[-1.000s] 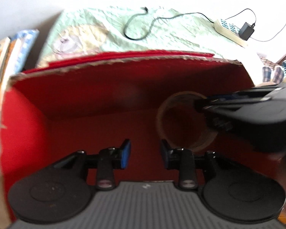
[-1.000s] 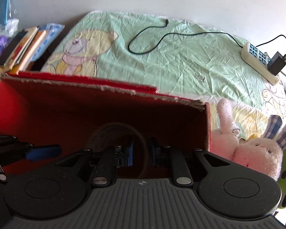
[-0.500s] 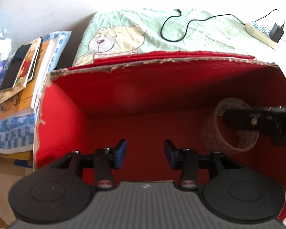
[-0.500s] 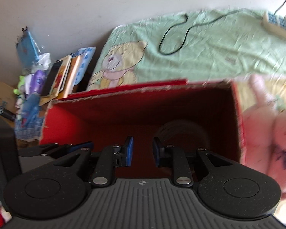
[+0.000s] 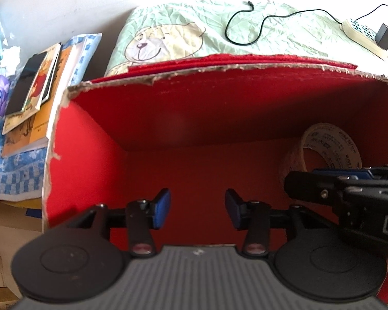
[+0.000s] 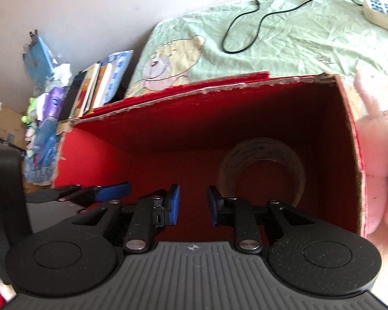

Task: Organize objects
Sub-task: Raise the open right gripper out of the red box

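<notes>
A roll of tape (image 5: 331, 149) is seen standing on edge inside the red cardboard box (image 5: 90, 155), against its right wall near the far right corner. The left gripper (image 5: 197, 208) is held over the box with its fingers apart and nothing between them. The right gripper (image 6: 191, 205) is likewise parted and empty, just before the roll. Pink plush toys (image 6: 375, 170) are pressed against the box's right outer wall.

Books (image 5: 33, 82) beside bear-print sheet (image 5: 284, 33), black cable (image 5: 248, 29), power strip (image 5: 362, 36)
</notes>
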The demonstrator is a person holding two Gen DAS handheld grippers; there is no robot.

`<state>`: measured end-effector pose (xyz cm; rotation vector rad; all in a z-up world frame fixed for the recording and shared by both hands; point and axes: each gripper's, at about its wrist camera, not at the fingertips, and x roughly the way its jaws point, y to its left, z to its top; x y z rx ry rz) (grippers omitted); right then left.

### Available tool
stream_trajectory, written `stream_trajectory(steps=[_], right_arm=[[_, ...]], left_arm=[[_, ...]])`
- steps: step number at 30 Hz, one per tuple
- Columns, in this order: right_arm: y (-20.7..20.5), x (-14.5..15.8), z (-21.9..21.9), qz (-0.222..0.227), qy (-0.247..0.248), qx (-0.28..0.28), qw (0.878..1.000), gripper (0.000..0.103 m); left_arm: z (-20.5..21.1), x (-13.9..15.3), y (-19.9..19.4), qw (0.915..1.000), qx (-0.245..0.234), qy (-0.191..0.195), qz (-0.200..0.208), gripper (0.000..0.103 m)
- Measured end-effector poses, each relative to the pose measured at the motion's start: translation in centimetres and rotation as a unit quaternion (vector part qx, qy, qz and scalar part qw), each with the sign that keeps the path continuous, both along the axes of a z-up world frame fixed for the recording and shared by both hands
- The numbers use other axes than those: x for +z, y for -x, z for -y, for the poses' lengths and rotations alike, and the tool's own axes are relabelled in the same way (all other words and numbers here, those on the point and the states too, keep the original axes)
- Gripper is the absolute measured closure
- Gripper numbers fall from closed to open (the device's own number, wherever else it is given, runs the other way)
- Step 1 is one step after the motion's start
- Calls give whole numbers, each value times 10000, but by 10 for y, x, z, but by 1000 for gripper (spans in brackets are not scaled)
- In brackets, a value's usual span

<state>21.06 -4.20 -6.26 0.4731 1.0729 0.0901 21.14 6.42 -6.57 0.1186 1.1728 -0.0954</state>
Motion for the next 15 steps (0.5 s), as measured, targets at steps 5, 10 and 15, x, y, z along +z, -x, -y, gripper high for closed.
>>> stream_trajectory(steps=[5, 10, 15], right_arm=[[1, -7, 3, 15, 330, -122, 9994, 78], [5, -9, 13, 135, 60, -208, 9997, 78], [20, 8, 22, 509, -391, -72, 9979, 78]], left_arm=[[1, 0, 0, 10000, -22, -16, -8, 52], [2, -1, 0, 10000, -2, -86, 18, 51], [0, -1, 0, 9999, 126, -90, -27, 51]])
